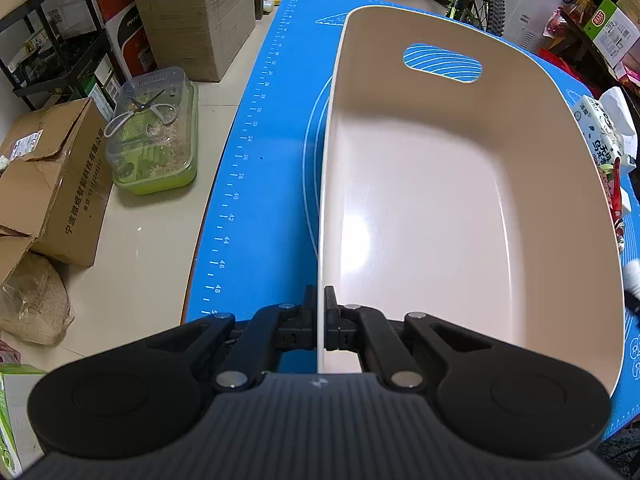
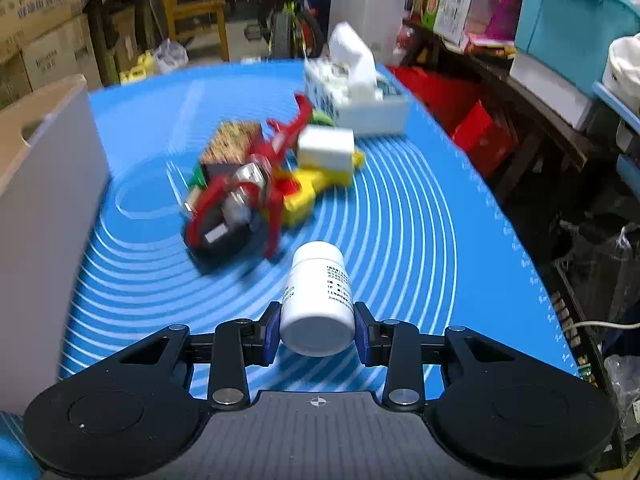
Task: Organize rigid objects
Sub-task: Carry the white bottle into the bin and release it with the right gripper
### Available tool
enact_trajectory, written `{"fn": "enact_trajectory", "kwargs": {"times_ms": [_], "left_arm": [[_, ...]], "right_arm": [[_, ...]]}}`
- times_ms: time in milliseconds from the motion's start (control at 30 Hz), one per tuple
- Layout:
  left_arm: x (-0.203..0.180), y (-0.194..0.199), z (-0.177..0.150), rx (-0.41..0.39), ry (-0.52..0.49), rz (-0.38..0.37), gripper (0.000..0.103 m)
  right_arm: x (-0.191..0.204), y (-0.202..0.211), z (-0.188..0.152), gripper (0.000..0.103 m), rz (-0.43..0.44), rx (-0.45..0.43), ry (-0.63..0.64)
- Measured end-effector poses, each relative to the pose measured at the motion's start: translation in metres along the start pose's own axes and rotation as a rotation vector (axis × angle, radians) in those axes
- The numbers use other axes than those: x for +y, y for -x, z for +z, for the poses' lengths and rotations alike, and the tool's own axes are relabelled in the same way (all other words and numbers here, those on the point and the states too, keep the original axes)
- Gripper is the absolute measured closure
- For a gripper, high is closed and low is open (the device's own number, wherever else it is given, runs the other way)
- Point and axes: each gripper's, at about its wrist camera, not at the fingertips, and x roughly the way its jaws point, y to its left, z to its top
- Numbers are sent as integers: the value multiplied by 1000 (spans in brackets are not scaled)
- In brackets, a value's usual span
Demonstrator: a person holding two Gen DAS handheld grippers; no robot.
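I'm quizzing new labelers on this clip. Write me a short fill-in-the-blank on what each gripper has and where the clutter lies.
1. The left gripper is clamped on the beige bin's ____.
2. The right gripper holds a white ____ between its pads.
3. The pile of small items lies on the ____ mat.

Missing words: rim; bottle; blue

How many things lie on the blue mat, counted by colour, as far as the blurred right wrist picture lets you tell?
White: 3, the bottle between the right gripper's pads, a small block, the tissue box
Yellow: 1, a toy
Red: 1, a tangled piece
Black: 1, a box
Beige: 1, the bin, its rim clamped by the left gripper
Total: 7; the pile is too blurred for certainty.
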Motion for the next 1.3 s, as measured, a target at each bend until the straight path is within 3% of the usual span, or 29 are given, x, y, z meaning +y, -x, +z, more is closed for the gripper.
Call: {"fn": "enact_trajectory", "kwargs": {"times_ms": [400,700,933,1300], "left_arm": [[0,-1,0,0,1,1,100],[0,-1,0,1,2,-2,99],[0,-1,0,1,0,-1,99],[-1,-2,0,3,0,-1,100]], "right_arm": [[60,73,57,59,169,-232,49],[132,88,87,59,296,-295,151],[185,78,88,59,340,-264,252],[237,38,58,59,334,-71,391]]}}
